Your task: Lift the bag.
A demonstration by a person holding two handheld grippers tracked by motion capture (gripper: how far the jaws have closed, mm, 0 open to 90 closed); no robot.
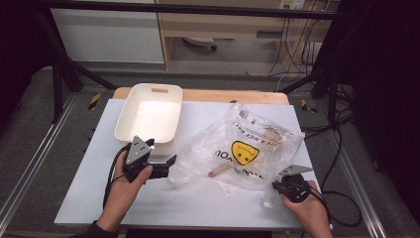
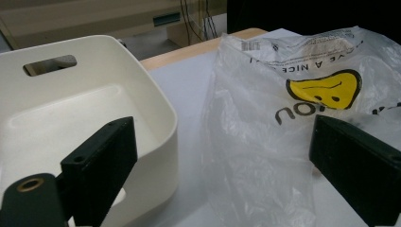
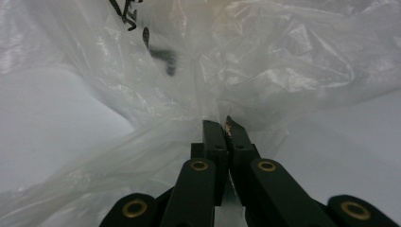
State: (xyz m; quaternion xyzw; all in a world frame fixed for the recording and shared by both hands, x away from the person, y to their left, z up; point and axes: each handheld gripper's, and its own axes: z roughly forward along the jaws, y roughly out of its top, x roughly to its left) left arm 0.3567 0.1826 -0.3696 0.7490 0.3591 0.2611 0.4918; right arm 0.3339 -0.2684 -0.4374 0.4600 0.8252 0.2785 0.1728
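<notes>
Tongs: our right tongs (image 3: 226, 126) pinch the plastic bag's (image 1: 247, 144) edge to lift it, while our left tongs (image 2: 222, 156) wait wide open beside the white bin (image 1: 148, 116).

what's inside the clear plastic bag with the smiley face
Through the plastic bag a pale wooden stick-like piece shows near its lower edge, and another tan item higher up. Crinkles and print blur both, so what they are stays unclear.

bright overhead light, glare inside white bin (image 1: 148, 119); dark surroundings, soft focus.
</notes>
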